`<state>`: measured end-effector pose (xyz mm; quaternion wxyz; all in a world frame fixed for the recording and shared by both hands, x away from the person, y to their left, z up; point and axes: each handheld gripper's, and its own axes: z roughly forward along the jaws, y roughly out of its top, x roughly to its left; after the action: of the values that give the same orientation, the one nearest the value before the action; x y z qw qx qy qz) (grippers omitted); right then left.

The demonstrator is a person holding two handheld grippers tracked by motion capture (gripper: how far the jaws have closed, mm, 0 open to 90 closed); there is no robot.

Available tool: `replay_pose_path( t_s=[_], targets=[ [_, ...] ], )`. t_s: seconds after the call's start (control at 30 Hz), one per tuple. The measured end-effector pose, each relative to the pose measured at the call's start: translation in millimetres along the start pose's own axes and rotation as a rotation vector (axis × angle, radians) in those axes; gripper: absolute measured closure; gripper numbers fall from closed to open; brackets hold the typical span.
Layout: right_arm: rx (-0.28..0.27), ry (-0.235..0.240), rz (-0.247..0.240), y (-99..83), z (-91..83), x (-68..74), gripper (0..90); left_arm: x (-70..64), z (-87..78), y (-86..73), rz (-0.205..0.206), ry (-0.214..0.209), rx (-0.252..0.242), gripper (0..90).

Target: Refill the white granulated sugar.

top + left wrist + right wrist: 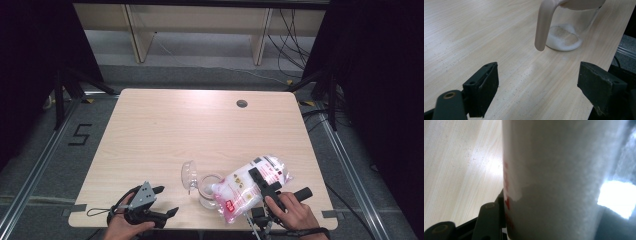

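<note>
Hands come in at the near edge of the light wooden table (pixel 165 125), one on each gripper. At the near left corner the left gripper (pixel 162 201) rests low over the wood with its jaws spread well apart and nothing between them; in the left gripper view those jaws stand wide on either side of bare tabletop (pixel 474 37), pointing toward the jar.

Near the right corner the right gripper (pixel 260 182) is clamped on a clear plastic bag (pixel 252 186) of white granules with red print — the bag is held tilted, its lower end down toward the jar's mouth and its far end raised to the right. In the right gripper view the bag (pixel 559 182) presses close against the lens, one black jaw showing at its left side and red lettering along its edge; the other jaw is hidden behind it.

Between the two grippers, just beyond the near edge, stands a clear glass jar (pixel 208 192) with a pale handle (pixel 544 25). A shallow layer of white granules (pixel 562 40) lies on its bottom, seen through the glass in the left gripper view. A clear lid (pixel 188 175) stands open at the jar's far left side, touching the rim.

Farther off, the tabletop is bare up to a small round cable hole (pixel 242 103) near the far edge.
</note>
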<state>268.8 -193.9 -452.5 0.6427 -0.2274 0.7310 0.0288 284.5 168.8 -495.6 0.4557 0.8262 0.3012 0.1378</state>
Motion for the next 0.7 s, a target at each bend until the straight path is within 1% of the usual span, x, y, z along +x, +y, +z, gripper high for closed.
replay_pose_path(
  t_s=[0.07, 0.1, 0.13, 0.17, 0.27, 0.3, 0.33, 0.37, 0.47, 0.5, 0.53, 0.57, 0.63, 0.7],
  targets=[
    [0.001, 0.001, -0.001, -0.1, -0.1, -0.1, 49.2, 0.0, 0.0, 0.0, 0.000, 0.000, 0.000, 17.0],
    [-0.006, -0.009, 0.000, -0.3, 0.4, 0.2, 49.2, 0.0, 0.1, 0.0, 0.000, 0.000, 0.000, 17.0],
    [-0.006, -0.009, 0.000, -0.3, 0.3, 0.3, 49.2, -0.5, 0.6, -0.1, -0.007, -0.001, -0.006, 17.0],
    [0.000, 0.001, 0.000, -0.1, -0.1, -0.1, 49.3, -0.2, 0.4, -0.1, -0.003, -0.001, -0.002, 17.0],
    [-0.001, 0.000, 0.003, -0.2, 0.1, 0.2, 49.3, -0.4, 0.5, -0.2, -0.002, -0.003, -0.002, 17.0],
    [0.002, 0.007, 0.023, -0.7, 0.2, 1.8, 49.3, -0.5, 0.3, -0.1, -0.003, 0.000, -0.001, 17.0],
    [-0.006, -0.004, 0.021, -0.8, 0.8, 2.1, 49.3, -0.3, 0.5, -0.1, -0.003, -0.002, -0.003, 17.0],
    [-0.004, -0.003, 0.029, -1.0, 0.6, 3.0, 49.3, -0.3, 0.4, -0.1, -0.003, -0.002, -0.002, 17.0],
    [-0.006, -0.003, 0.026, -0.9, 0.6, 2.7, 49.3, -0.3, 0.3, -0.1, -0.002, -0.001, -0.003, 17.0],
    [-0.003, 0.001, 0.003, -0.3, 0.2, 0.2, 49.4, -0.3, 0.4, -0.1, -0.002, -0.002, -0.002, 17.0],
    [-0.006, 0.000, 0.023, -0.8, 0.6, 2.6, 49.3, -0.4, 0.5, -0.1, -0.004, -0.002, -0.003, 17.0],
    [-0.004, -0.002, 0.031, -0.8, 0.4, 3.1, 49.4, -0.3, 0.4, -0.1, -0.003, -0.002, -0.002, 17.0],
    [-0.007, 0.000, 0.025, -0.8, 0.6, 2.7, 49.4, 0.0, 0.0, 0.0, 0.000, 0.000, 0.000, 17.0],
    [-0.006, 0.001, 0.004, -0.2, 0.2, 0.2, 49.4, -0.1, 0.1, -0.1, -0.006, 0.001, -0.002, 17.0]
  ],
)
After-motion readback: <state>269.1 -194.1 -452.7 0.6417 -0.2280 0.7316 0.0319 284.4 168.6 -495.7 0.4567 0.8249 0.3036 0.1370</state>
